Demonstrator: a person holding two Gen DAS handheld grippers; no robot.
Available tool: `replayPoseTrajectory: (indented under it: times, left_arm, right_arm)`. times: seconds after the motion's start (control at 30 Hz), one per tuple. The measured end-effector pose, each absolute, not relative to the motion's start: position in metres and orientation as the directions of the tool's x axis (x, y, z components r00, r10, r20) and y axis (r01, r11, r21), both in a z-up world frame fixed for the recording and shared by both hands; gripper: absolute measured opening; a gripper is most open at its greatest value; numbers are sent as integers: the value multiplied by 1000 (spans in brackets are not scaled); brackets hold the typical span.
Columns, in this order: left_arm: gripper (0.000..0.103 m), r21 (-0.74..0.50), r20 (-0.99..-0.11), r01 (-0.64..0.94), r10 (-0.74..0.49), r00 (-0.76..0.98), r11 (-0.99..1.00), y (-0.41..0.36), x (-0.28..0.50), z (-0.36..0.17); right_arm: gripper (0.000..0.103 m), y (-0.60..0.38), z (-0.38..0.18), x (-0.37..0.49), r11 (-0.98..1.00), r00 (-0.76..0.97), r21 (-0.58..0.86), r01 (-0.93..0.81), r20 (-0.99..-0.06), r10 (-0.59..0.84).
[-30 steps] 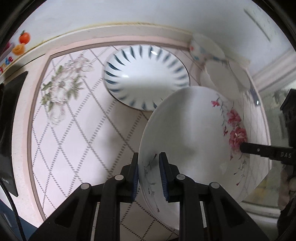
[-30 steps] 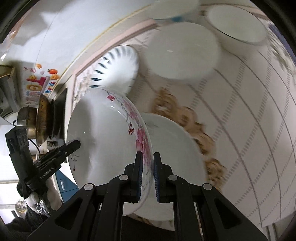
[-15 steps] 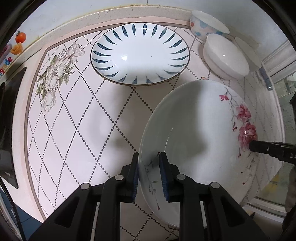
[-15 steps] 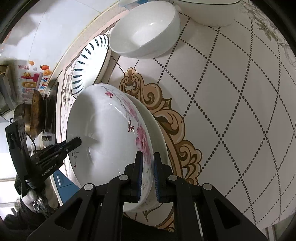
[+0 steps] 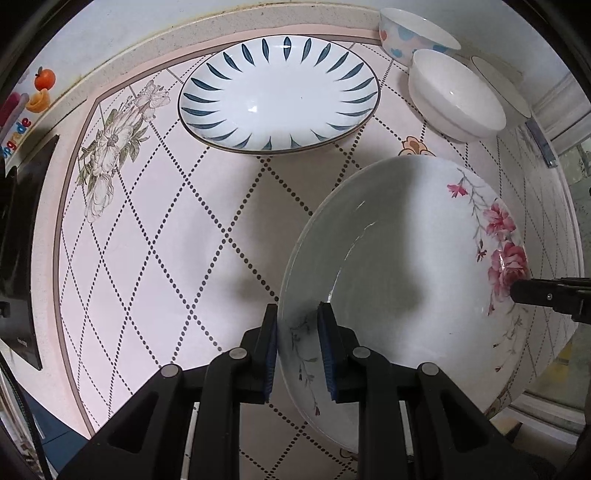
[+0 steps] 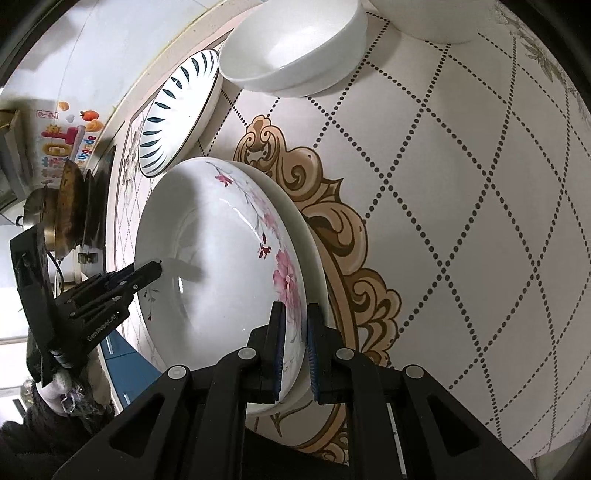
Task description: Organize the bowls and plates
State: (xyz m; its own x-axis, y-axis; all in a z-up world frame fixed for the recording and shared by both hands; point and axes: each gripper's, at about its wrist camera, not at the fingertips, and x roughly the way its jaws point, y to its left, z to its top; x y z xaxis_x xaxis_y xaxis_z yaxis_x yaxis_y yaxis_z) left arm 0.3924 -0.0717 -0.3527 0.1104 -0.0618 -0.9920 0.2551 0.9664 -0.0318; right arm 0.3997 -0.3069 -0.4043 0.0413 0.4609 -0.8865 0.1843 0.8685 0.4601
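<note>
A white plate with pink flowers is held by its rim from two sides. My left gripper is shut on the near rim and points straight down. My right gripper grips the opposite, flowered rim; its jaws are opening slightly while the pads still touch the rim. Each view shows the other gripper's fingertips at the far rim. Directly under the flowered plate lies a plain white plate; I cannot tell whether they touch.
A blue-petal plate lies at the back of the patterned counter. A white bowl, a spotted bowl and a third bowl stand back right. A dark stove is left.
Both grippers have come down with the flowered plate, which now sits lower over the white plate. The right jaws stand a touch wider.
</note>
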Motion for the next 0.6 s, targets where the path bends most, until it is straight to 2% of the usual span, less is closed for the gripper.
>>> replayPoseTrajectory:
  times: [0.27,0.33,0.47,0.6]
  left_arm:
    - [19,-33,-992,220,-60,115,975,-57,385,-348]
    - [19,-52,-990,194,-77,119,980,-45,386,-338]
    - [20,-91,-980,141,-113,163,986,-25,402,-304]
    - [34,-116,-965,109,-139,225,987,-15,445,-283]
  right_arm:
    - [21,-309,-395,400,873,-16,451,184,-887,461]
    - [24,-311,-391,400,882,-33,435,181,-894,447]
    - [25,-320,-372,405,874,-6,444,200,-891,454]
    - [28,-317,-336,427,835,90,509,208,-860,502]
